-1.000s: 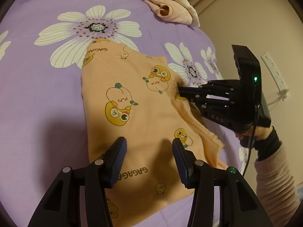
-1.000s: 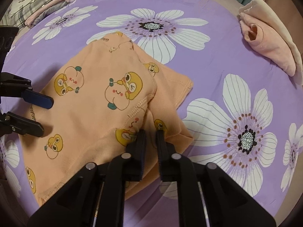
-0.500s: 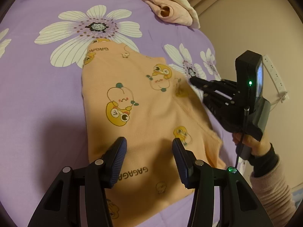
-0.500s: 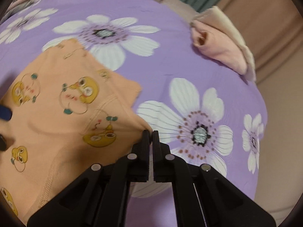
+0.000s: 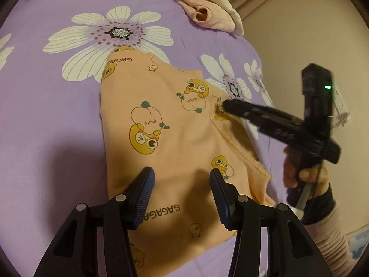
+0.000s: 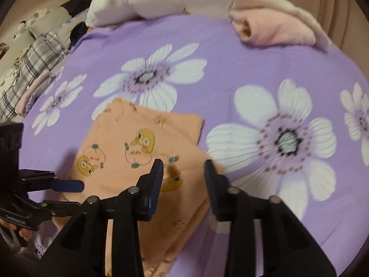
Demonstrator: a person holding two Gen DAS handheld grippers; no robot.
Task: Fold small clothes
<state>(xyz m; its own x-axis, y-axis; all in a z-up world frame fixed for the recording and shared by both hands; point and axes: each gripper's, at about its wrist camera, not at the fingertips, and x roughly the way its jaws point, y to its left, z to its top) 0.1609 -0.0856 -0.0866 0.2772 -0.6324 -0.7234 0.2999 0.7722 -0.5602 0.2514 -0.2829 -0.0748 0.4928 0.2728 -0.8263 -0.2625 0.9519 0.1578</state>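
An orange child's garment [image 5: 166, 143] printed with yellow cartoon figures lies partly folded on the purple flowered bedsheet [image 5: 46, 120]. It also shows in the right wrist view [image 6: 129, 157]. My left gripper [image 5: 182, 180] is open and empty, hovering over the garment's near part. My right gripper [image 6: 183, 168] is open and empty above the garment's right edge. In the left wrist view the right gripper [image 5: 227, 106] hangs at the garment's right side, blurred. The left gripper [image 6: 73, 195] shows open at the left of the right wrist view.
A folded pink garment [image 5: 207, 16] lies at the bed's far edge, also seen in the right wrist view [image 6: 274, 30]. White pillows [image 6: 133, 0] and plaid clothes [image 6: 34, 64] lie at the back left. A beige wall [image 5: 299, 34] stands right of the bed.
My right gripper pulled the garment's right flap outward, then opened and let it go and lifted away. The left gripper stayed open in place.
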